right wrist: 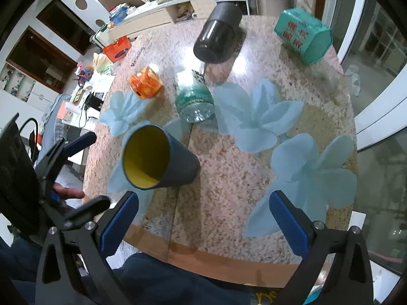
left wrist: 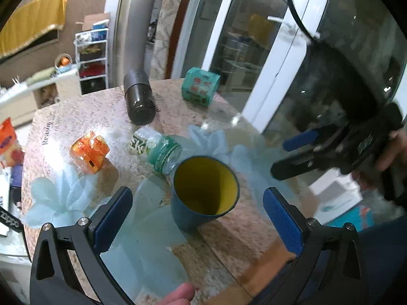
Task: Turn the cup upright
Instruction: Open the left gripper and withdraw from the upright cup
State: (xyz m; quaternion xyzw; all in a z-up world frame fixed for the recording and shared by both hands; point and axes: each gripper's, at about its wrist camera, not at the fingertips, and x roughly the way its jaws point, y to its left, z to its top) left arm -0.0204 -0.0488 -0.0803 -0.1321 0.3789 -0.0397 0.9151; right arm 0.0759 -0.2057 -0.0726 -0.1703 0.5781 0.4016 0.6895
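bottle (left wrist: 162, 152): base behind cup (left wrist: 206, 190) | right claw (left wrist: 297, 156): motion-blurred

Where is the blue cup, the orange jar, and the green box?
blue cup (right wrist: 178, 164), right wrist view, on its dark blue outer wall.
orange jar (right wrist: 146, 84), right wrist view, on its orange side.
green box (left wrist: 201, 86), left wrist view, on its printed front face.

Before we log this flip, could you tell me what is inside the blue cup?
The cup stands with its mouth up, and only its yellow inside shows; it looks empty. The near wall covers part of the bottom in both views.
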